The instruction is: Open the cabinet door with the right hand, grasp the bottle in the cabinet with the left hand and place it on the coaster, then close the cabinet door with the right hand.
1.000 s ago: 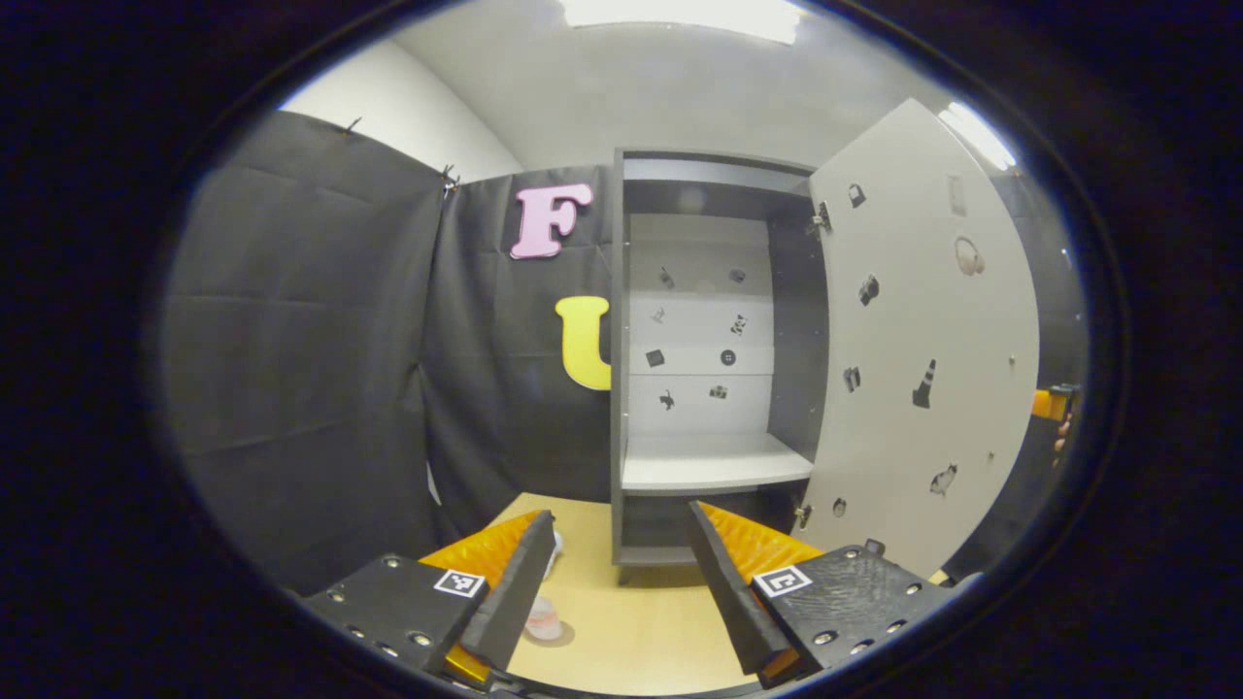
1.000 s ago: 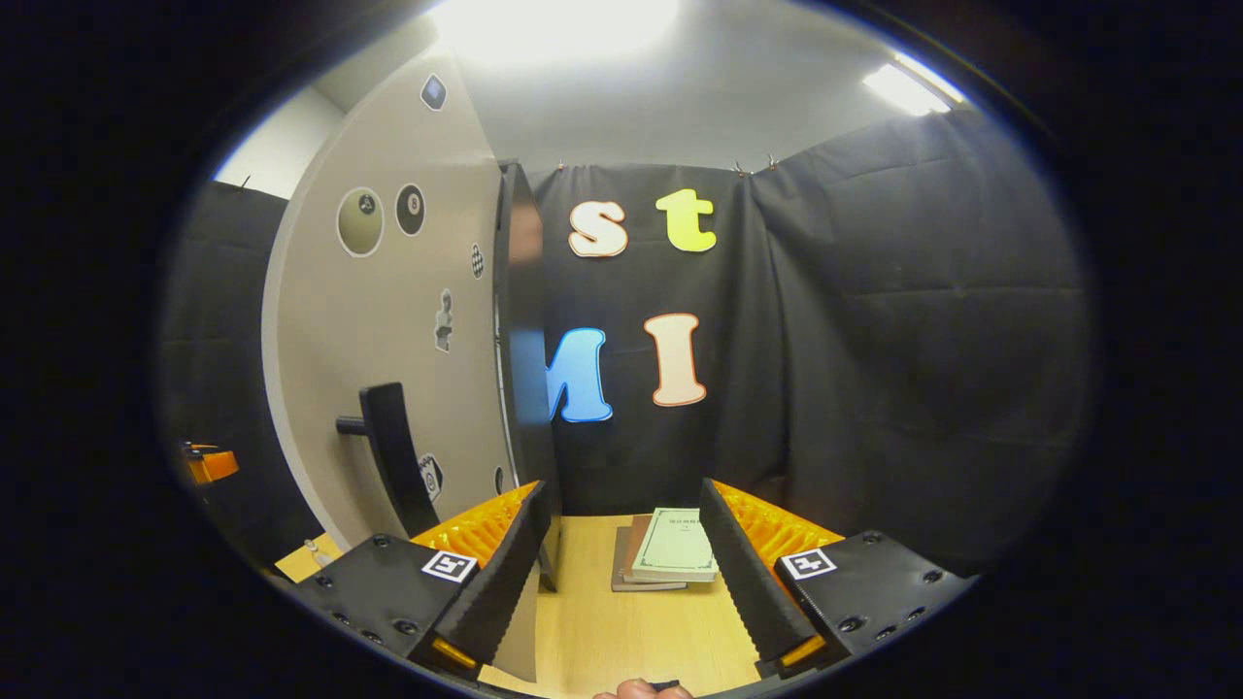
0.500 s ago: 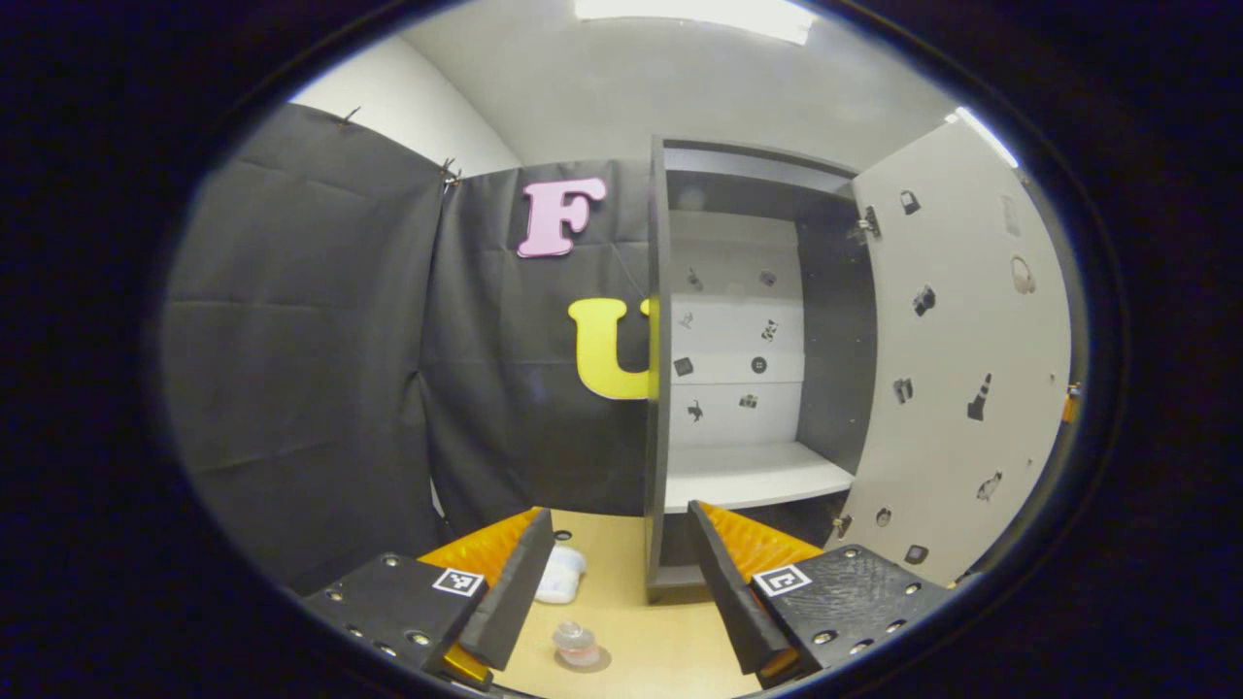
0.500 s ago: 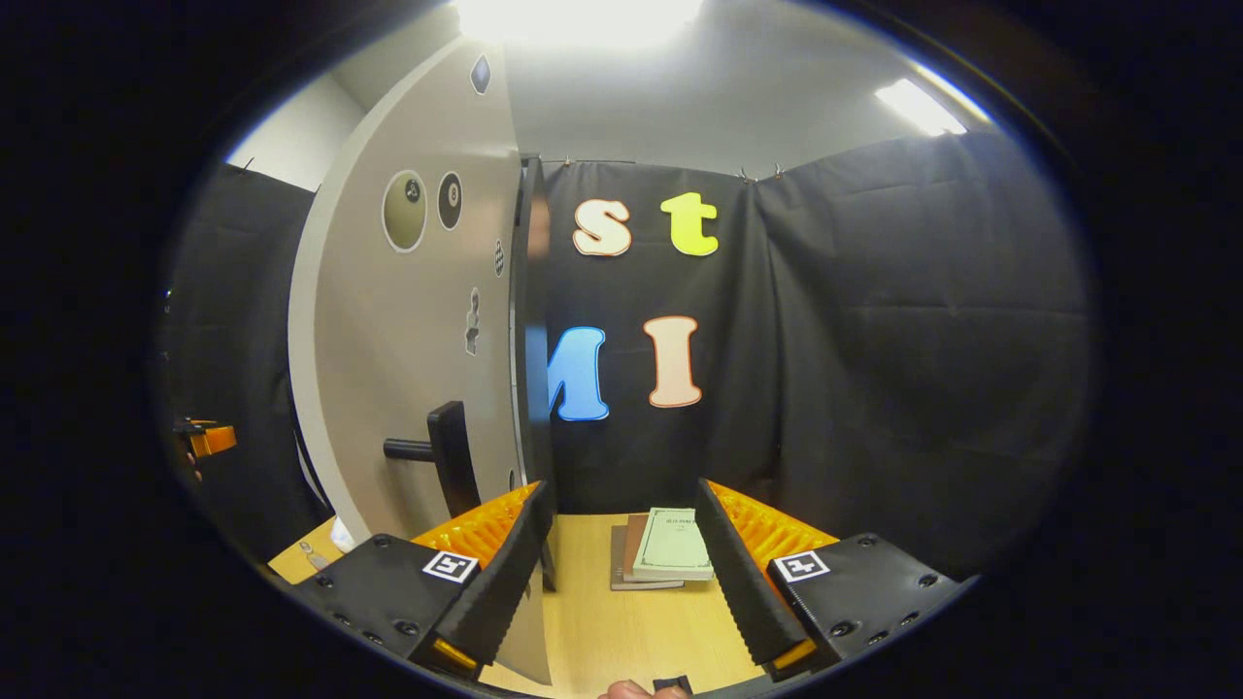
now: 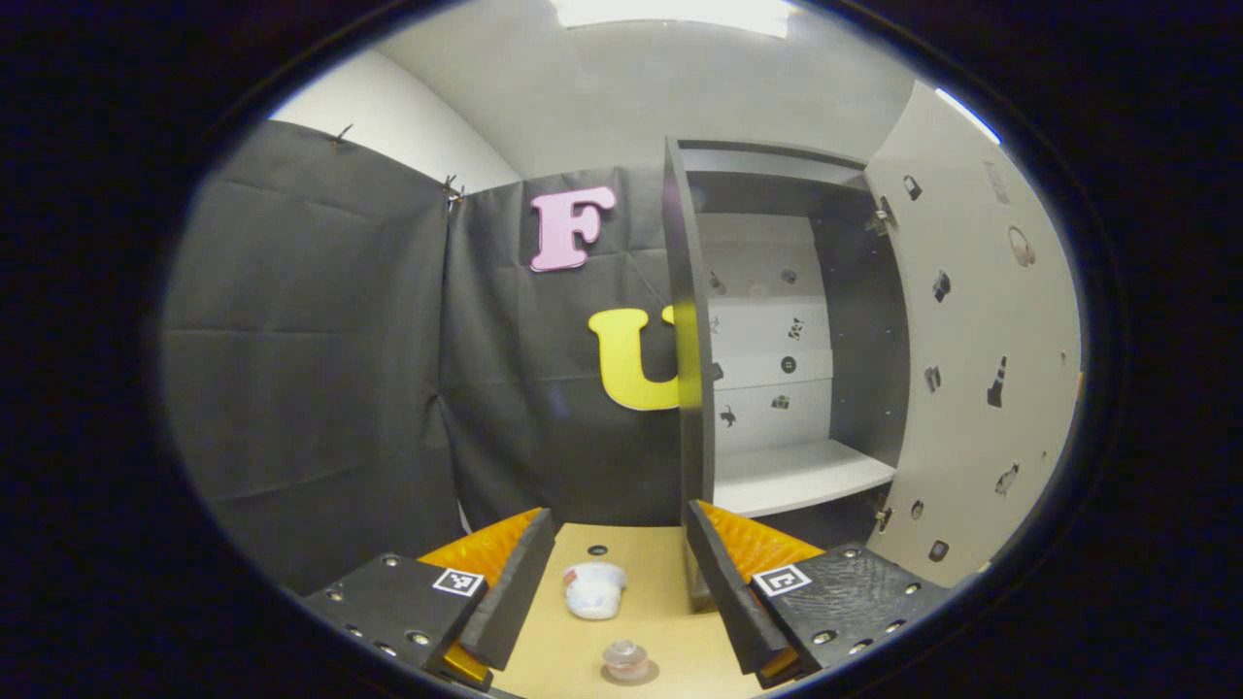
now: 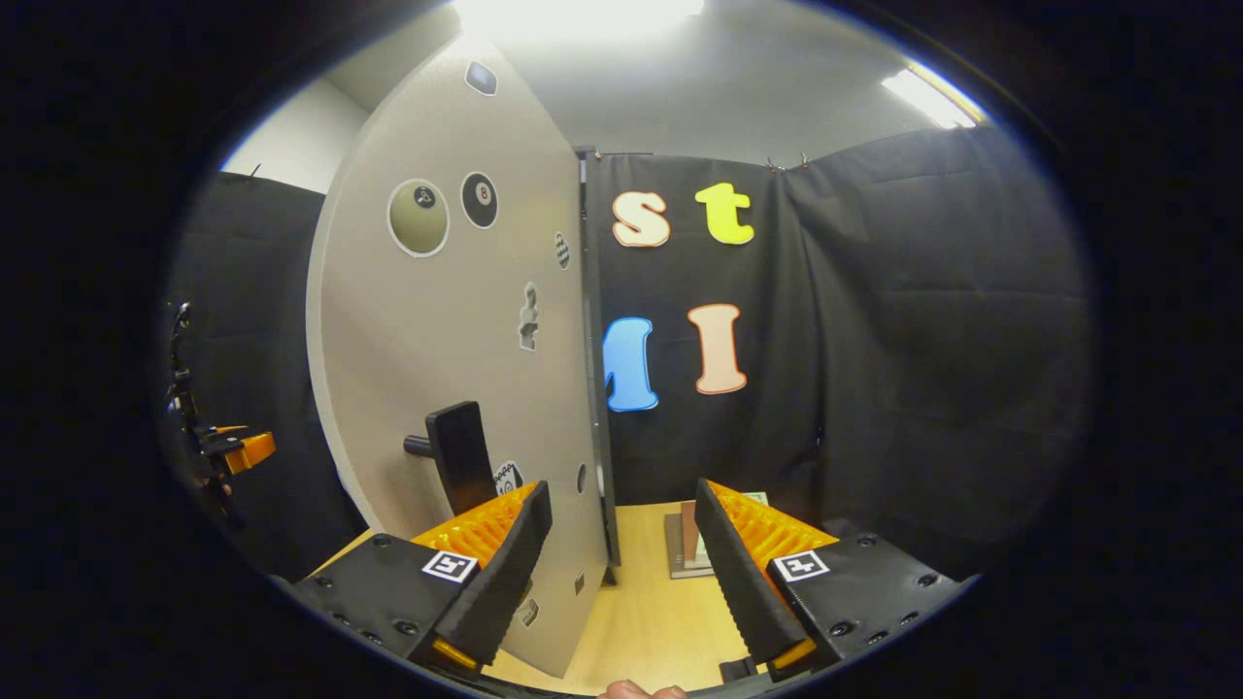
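A: What's in front of you, biggest first?

B: The tall dark-grey cabinet [image 5: 767, 320] with its sticker-dotted pale door [image 5: 981, 369] swung wide open; its white shelf [image 5: 801, 476] is bare. From the right gripper view I see that door's outer face [image 6: 456, 369] edge-on, with its black bar handle [image 6: 456, 456] just beside my right tool [image 6: 621, 563].

A: And the tools?

B: Both spread apart, holding nothing. My left tool [image 5: 621, 582] hangs over the light wooden table [image 5: 660, 582].

A: The bottle?

B: The small clear bottle [image 5: 625, 658] stands on the round brown coaster [image 5: 631, 672], low between my left tool's fingers. A crumpled white bundle [image 5: 594, 589] lies just beyond it.

A: So only closing is left. Risks?

B: I judge two. My right tool's left finger [image 6: 486, 568] is near the door's edge, so a careless swing could knock the door instead of catching the handle. And dropping my left tool could tip the bottle.
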Motion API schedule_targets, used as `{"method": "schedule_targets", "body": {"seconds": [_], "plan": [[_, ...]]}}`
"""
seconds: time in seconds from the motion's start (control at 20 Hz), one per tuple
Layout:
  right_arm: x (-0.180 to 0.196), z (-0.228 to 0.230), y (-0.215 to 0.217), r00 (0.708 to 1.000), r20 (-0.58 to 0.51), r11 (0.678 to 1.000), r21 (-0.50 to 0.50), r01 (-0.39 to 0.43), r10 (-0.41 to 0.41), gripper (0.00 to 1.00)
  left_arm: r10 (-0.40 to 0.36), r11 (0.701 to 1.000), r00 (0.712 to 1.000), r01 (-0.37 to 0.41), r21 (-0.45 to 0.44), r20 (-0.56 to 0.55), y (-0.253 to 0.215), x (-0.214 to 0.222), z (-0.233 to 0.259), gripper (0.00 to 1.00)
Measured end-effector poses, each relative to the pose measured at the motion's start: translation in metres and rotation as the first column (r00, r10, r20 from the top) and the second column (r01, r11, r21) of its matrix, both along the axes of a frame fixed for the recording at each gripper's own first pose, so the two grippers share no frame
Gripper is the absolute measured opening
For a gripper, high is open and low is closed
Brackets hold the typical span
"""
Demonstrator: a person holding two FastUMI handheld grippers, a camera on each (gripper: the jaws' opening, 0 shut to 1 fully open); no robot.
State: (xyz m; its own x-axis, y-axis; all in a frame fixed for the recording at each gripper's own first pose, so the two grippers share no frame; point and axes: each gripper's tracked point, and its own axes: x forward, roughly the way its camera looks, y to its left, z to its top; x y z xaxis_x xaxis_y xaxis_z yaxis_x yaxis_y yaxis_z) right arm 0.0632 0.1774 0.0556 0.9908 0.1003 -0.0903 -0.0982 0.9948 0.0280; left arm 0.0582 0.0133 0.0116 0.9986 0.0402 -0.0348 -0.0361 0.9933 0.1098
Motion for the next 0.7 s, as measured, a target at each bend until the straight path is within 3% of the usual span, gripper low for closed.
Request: {"method": "schedule_targets", "body": {"seconds": [0.35,0.6,0.7], "plan": [[0.012,0.001,0.074,0.989,-0.008,0.989,-0.005,-0.145,0.145,0.95,0.045,0.999,0.999,-0.044,0.032,-0.018,0.042,0.005,-0.009,0.84],[0.015,-0.002,0.126,0.972,-0.012,0.972,0.009,-0.234,0.234,0.92,0.04,0.999,0.999,-0.04,0.001,-0.022,0.069,0.013,-0.013,0.84],[0.021,-0.002,0.153,0.962,-0.01,0.962,-0.014,-0.274,0.274,0.98,0.047,0.999,0.999,-0.047,0.0,-0.024,0.085,0.018,-0.013,0.85]]}}
